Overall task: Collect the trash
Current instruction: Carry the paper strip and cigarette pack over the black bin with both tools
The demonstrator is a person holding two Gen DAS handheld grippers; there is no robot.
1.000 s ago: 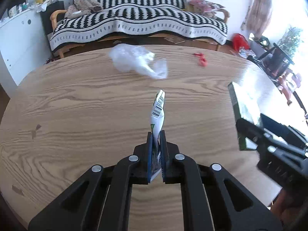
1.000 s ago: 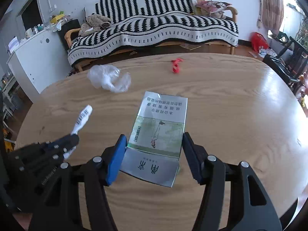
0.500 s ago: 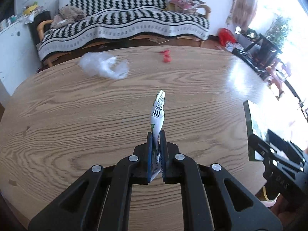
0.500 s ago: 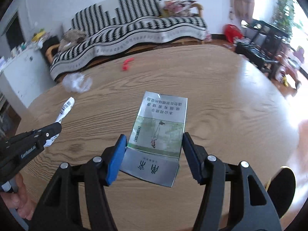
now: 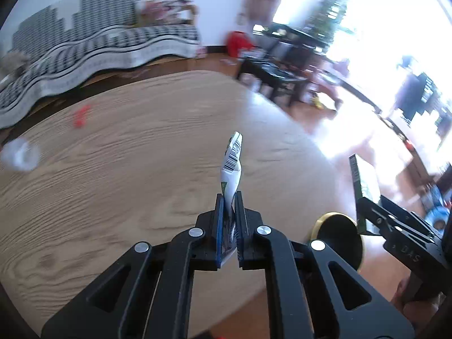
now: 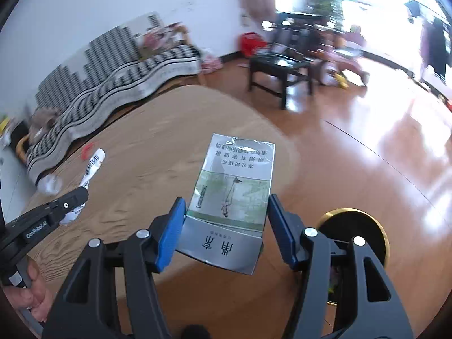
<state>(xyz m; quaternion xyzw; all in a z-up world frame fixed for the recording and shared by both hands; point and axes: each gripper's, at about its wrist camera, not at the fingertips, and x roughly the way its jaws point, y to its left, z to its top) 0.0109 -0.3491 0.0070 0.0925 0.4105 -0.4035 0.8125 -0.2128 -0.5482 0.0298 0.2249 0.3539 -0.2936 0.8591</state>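
My left gripper point(image 5: 228, 197) is shut on a crumpled white wrapper point(image 5: 231, 166) with a barcode, which stands up from the jaws over the wooden table point(image 5: 127, 169). My right gripper point(image 6: 226, 209) is shut on a flattened silver and green carton point(image 6: 234, 186) with printed characters, held past the table's right edge. In the left wrist view the carton point(image 5: 356, 180) shows edge-on at the right; in the right wrist view the wrapper point(image 6: 91, 166) shows at the left. A black bin with a gold rim point(image 6: 364, 226) stands on the floor below the right gripper. Clear plastic point(image 5: 19, 155) and a red scrap point(image 5: 80, 115) lie on the table's far left.
A striped sofa point(image 6: 113, 76) runs behind the table. A low black table point(image 6: 279, 70) and a red bag point(image 6: 248, 42) stand on the shiny wooden floor point(image 6: 367, 141) to the right. A hand point(image 6: 31, 296) holds the left gripper's handle.
Both grippers have swung right with their loads, from over the table's middle to its right edge. The gold-rimmed bin has come into both views; the plastic and red scrap have slid left.
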